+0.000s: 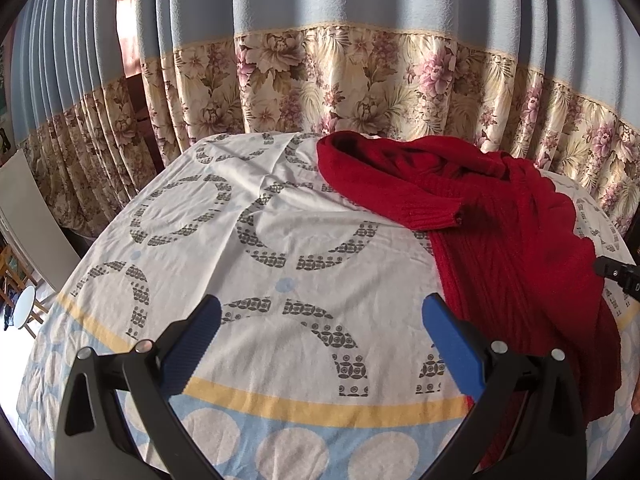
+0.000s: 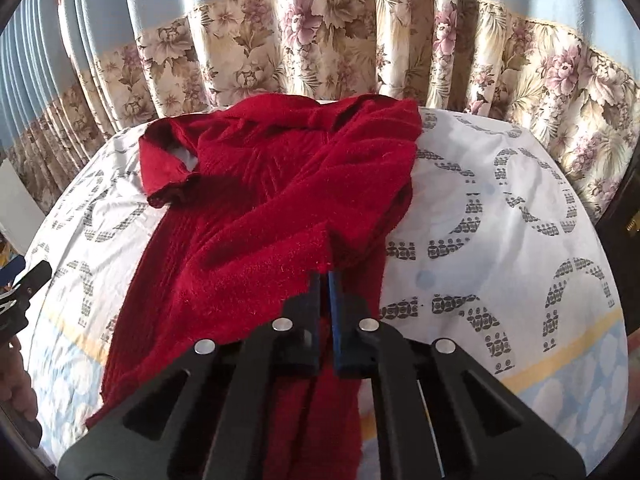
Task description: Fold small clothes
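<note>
Tabletop [image 1: 280, 240] covered by a white cloth printed with grey dotted arcs, a yellow band and pale blue border with white circles along the near edge. The cloth is creased toward the far left corner.

Left claw [image 1: 322, 322]: blue pads spread wide, nothing between them, hovering over bare cloth to the left of the red knit sweater [image 1: 500, 224]. Right claw [image 2: 325, 276]: pads pinched narrow, closed on an edge of the sweater [image 2: 280, 208], with a flap of knit draped leftward from the grip over the garment's body.

Sweater sits right of the tabletop's centre in the left view, its near hem hanging over the near edge of the tabletop. One short ribbed sleeve [image 2: 168, 176] sticks out to the sweater's left; the collar end lies bunched at the far side.

Judgement: fold is at an early stage. One side appears to be mid-carry across the body; the left sleeve is not yet tucked, the far end is rumpled, and no lengthwise fold is made. Most of the work remains.

Beyond the sweater: pleated curtain [image 1: 360, 80], blue upper part, floral lower panel. Left of it, a white stool [image 1: 22, 308] on the floor.
</note>
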Action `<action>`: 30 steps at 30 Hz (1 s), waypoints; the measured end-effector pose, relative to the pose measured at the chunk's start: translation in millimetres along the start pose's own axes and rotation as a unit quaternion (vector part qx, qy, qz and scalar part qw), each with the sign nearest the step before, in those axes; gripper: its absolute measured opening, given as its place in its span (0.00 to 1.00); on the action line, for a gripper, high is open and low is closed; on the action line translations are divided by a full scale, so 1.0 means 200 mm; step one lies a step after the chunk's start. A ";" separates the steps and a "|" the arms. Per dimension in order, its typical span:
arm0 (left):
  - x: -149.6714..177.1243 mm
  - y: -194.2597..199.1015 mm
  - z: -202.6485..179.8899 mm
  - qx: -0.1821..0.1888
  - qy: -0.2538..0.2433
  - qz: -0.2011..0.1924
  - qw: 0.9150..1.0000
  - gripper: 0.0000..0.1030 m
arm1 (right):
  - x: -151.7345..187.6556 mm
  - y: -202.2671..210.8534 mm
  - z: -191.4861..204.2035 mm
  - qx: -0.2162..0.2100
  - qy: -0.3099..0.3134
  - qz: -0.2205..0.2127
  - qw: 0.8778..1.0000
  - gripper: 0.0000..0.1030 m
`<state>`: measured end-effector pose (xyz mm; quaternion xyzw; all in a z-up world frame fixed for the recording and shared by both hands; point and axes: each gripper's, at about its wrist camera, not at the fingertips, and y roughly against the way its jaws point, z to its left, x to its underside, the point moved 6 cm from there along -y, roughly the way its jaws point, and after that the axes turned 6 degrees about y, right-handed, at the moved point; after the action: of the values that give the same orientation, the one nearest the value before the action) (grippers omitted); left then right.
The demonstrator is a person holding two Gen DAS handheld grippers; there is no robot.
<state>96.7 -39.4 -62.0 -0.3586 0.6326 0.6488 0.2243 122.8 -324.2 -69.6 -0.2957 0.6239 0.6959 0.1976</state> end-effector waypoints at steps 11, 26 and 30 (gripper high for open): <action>-0.03 0.02 0.01 -0.004 0.001 -0.005 1.000 0.98 | -0.04 0.16 -0.81 0.227 -0.034 -0.013 0.973 0.03; 0.06 -0.02 -0.10 0.015 -0.021 0.030 0.999 0.98 | 0.16 0.26 -1.20 0.271 -0.113 -0.005 0.956 0.68; 0.15 -0.01 -0.17 0.034 -0.035 0.048 0.998 0.98 | 0.16 0.32 -0.84 0.178 -0.110 -0.028 0.977 0.68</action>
<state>85.3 -78.1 -83.9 -0.2972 0.6629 0.6487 0.2268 85.2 -502.8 -51.6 -0.1951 0.7034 0.5963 0.3341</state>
